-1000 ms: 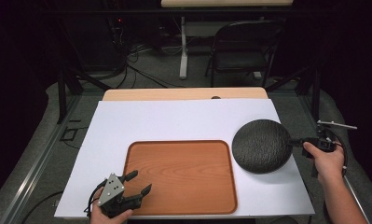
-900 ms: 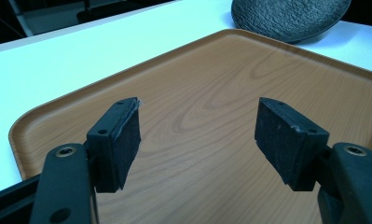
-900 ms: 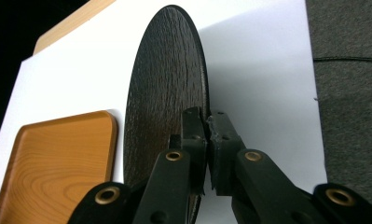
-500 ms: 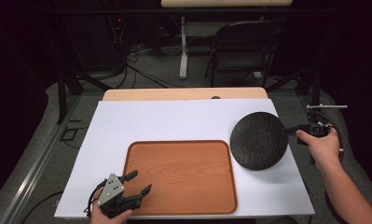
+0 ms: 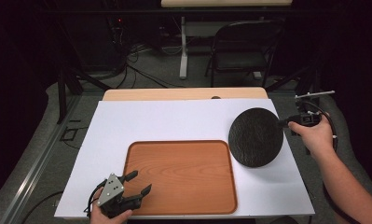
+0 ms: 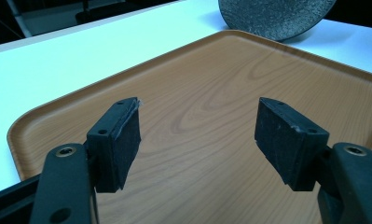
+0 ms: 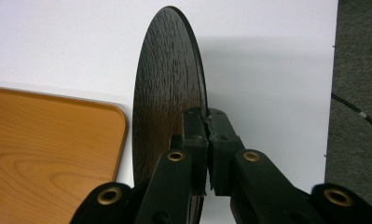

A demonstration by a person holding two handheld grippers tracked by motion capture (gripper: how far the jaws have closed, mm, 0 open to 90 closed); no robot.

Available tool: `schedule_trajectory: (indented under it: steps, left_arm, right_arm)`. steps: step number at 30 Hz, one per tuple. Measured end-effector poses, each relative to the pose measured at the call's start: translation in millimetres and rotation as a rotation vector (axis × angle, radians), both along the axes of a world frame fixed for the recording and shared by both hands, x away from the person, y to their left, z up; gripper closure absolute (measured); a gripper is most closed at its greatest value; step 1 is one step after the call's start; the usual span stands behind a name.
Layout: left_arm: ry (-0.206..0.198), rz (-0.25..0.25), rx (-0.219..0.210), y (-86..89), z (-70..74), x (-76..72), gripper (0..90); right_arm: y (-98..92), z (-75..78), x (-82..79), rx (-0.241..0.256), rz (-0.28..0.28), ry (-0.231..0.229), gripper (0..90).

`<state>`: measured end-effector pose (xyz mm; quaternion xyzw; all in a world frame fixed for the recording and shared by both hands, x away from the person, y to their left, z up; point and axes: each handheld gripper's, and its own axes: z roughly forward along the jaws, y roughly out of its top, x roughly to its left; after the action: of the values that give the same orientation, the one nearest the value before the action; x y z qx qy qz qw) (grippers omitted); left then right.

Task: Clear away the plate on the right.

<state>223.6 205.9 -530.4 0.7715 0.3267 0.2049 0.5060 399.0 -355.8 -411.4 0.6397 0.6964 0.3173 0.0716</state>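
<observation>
Right gripper [image 5: 286, 123] pinches the rim of a dark round plate [image 5: 256, 136] at its right edge; jaws clamped tight on the thin edge in the right gripper view, plate [image 7: 167, 93] standing on edge between them; plate is lifted and tilted over the white sheet [image 5: 174, 121], its lower left edge just past the right rim of the wooden tray [image 5: 181, 175]; shadow under it on the sheet says it is off the surface.

Left gripper [image 5: 136, 183] sits at the tray's near left corner, jaws spread wide, nothing between them; left gripper view has bare tray [image 6: 211, 116] under the pads and the plate [image 6: 277, 16] far off at the top.

Likely step: carry plate onto tray.

Risks, my read: grip is only on a narrow bit of rim, so the plate's weight hangs far from the pinch; it could swing or slip out if the hand turns fast; lower edge could catch the tray's raised rim on the way in and knock the plate loose or shove the tray; setting it down tilted could make it clatter or slide; left gripper could be in the way if the plate lands near that corner.
</observation>
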Motion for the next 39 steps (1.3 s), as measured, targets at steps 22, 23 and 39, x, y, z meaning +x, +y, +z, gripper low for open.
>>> schedule_trajectory:
  steps: [22, 23, 39]
  left_arm:
    - [0.000, -0.006, 0.000, 0.1, 0.1, -0.3, 31.3]
    - [0.000, -0.006, 0.000, 0.2, 0.1, -0.3, 31.3]
    - [-0.002, -0.004, -0.002, 0.5, 0.4, -0.6, 31.3]
  right_arm:
    - [25.5, 20.2, 19.4, -0.092, 0.051, 0.033, 87.5]
    - [27.0, 22.1, 20.5, -0.099, 0.050, 0.034, 87.4]
    - [15.2, 50.5, 13.6, -0.082, 0.025, 0.009, 87.1]
